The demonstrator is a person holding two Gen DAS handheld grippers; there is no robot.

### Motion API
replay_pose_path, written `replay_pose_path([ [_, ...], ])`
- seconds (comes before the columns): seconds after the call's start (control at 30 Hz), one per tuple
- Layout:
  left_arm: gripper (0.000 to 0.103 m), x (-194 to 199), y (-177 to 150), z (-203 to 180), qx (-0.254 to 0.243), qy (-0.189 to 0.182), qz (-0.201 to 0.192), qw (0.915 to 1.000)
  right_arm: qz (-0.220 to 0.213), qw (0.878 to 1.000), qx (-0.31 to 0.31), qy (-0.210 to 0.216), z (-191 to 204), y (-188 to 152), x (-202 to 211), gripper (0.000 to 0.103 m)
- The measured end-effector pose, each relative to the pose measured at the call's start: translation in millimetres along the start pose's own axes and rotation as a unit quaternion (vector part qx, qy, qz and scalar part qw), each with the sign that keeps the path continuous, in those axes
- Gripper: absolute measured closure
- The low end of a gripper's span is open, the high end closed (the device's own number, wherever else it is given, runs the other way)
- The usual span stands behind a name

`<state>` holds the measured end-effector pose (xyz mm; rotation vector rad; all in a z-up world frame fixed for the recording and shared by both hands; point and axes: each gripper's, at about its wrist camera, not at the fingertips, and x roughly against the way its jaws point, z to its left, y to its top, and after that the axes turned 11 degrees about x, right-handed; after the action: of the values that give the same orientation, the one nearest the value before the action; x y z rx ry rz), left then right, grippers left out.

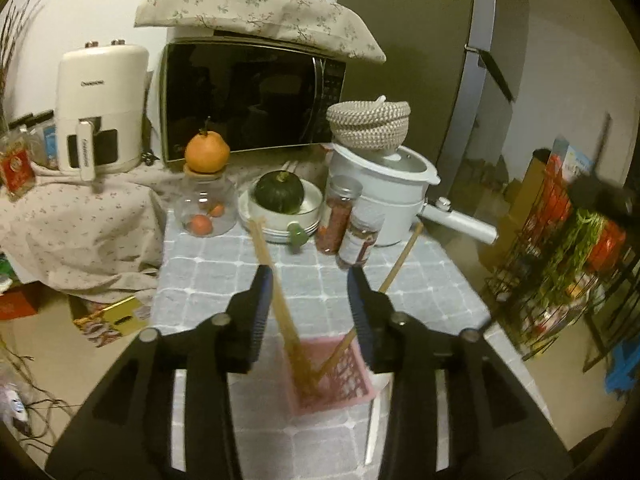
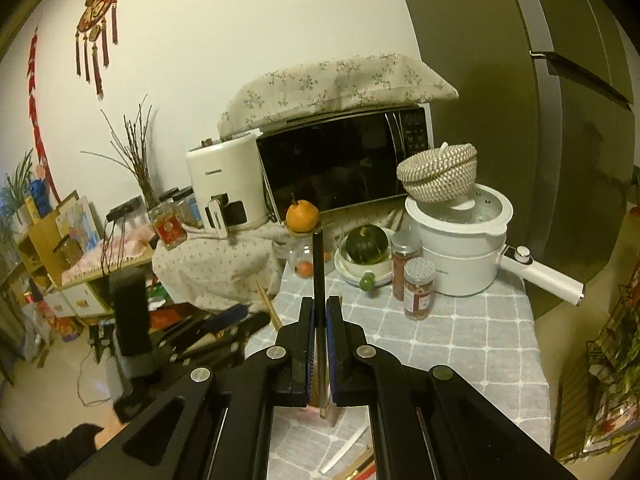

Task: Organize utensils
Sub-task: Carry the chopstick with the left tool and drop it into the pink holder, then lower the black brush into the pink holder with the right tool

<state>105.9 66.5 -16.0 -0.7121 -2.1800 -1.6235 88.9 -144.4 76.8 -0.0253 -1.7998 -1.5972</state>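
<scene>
Pink basket, tan chopsticks, grey-checked bench cloth, dark green squash, orange fruit, white pot, black microwave, floral cover.

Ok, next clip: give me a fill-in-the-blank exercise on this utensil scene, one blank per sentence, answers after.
1. The wooden chopsticks stand in a ____ basket on the checked tablecloth.
2. The right tool is shut on a thin ____ stick.
3. The left tool has its jaws ____, clamping nothing.
4. A green squash sits in a white ____.

Answers: pink; black; open; bowl
</scene>
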Motion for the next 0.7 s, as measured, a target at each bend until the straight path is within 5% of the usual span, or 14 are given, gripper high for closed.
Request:
replay_pose_path([
  [0.27, 0.040, 13.6, -8.3, 24.2, 0.028, 0.060, 0.035, 0.9972, -0.012, 1.000, -0.015, -0.003, -2.4, 9.3, -17.2, 0.098],
  [0.7, 0.040, 0.2, -29.6, 44.1, 0.045, 0.070, 0.081, 0.9932, 0.056, 0.997, -0.055, 0.009, -2.0, -25.7, -101.0, 0.098],
])
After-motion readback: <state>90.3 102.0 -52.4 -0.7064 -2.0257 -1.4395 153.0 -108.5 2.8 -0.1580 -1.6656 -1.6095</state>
